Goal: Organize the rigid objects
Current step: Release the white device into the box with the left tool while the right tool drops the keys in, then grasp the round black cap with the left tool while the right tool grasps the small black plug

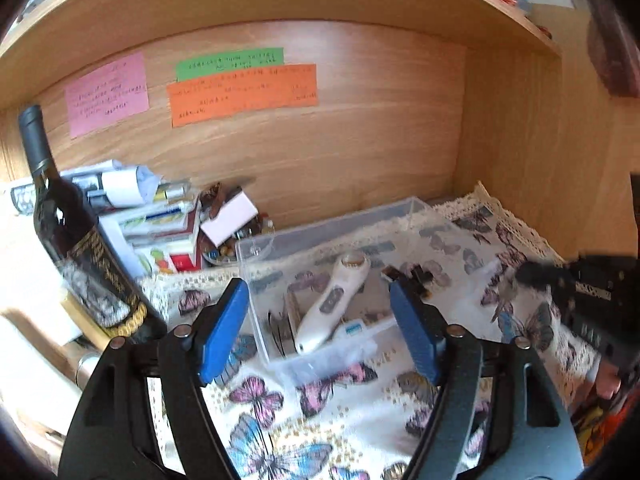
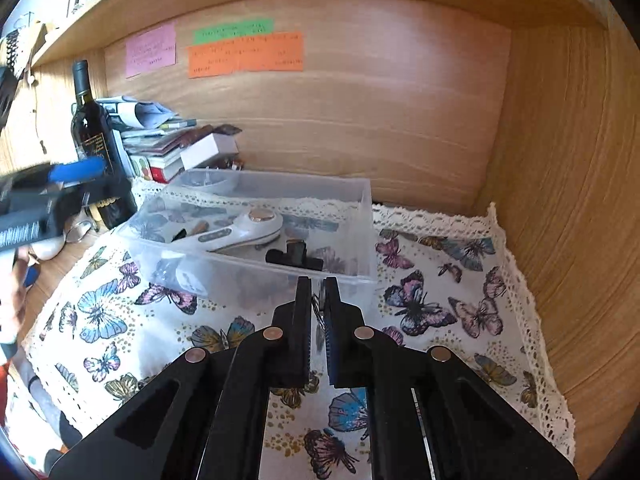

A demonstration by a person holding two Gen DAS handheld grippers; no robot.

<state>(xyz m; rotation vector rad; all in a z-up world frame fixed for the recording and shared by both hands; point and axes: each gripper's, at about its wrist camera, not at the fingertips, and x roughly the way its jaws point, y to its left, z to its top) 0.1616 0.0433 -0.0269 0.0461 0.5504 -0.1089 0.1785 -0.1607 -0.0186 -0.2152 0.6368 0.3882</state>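
A clear plastic bin (image 1: 256, 246) (image 2: 362, 200) stands on a butterfly-print cloth (image 1: 280, 412) (image 2: 436, 300) inside a wooden cubby. In it lie a white handheld device with a round metal head (image 1: 334, 306) (image 2: 240, 230), a small black object (image 1: 414, 276) (image 2: 294, 258) and a thin white stick with a blue label (image 1: 354, 328). My left gripper (image 1: 320, 308) is open and empty, its blue pads on either side of the bin's near end. My right gripper (image 2: 318, 286) is shut just before the bin's near wall, with something thin and wiry between the pads that I cannot identify.
A dark wine bottle (image 1: 76, 240) (image 2: 98, 148) stands at the left. Beside it is a pile of books, papers and small boxes (image 1: 160, 216) (image 2: 168, 144). Pink, green and orange notes (image 1: 240, 92) (image 2: 244, 54) hang on the back wall. The wooden side wall (image 2: 568, 200) is at the right.
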